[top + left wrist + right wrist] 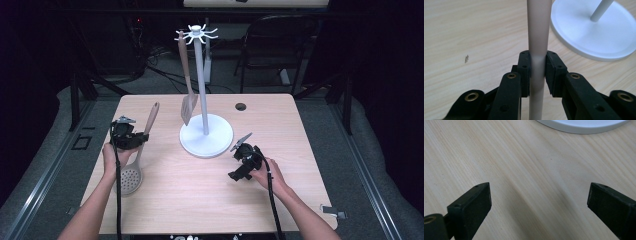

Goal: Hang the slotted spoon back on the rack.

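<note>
Light: we are seeing the table (pixel 210 200) lying evenly lit from above, the room around it sinking into dark.
Shadows: soft ones are falling beside the stand base (pixel 206 136).
Focus: the handle (pixel 537 30) is blurring close up.
Sharpness: the high view is looking slightly soft.

Rack (pixel 205 131) blocks centre — front tabletop (pixel 200 200) free.

A white utensil stand (pixel 205 135) with hooks on top rises near the middle of the wooden table (pixel 200 200). A slotted spatula (pixel 187 75) hangs from one hook. A dark chair (pixel 277 40) stands beyond the table.
</note>
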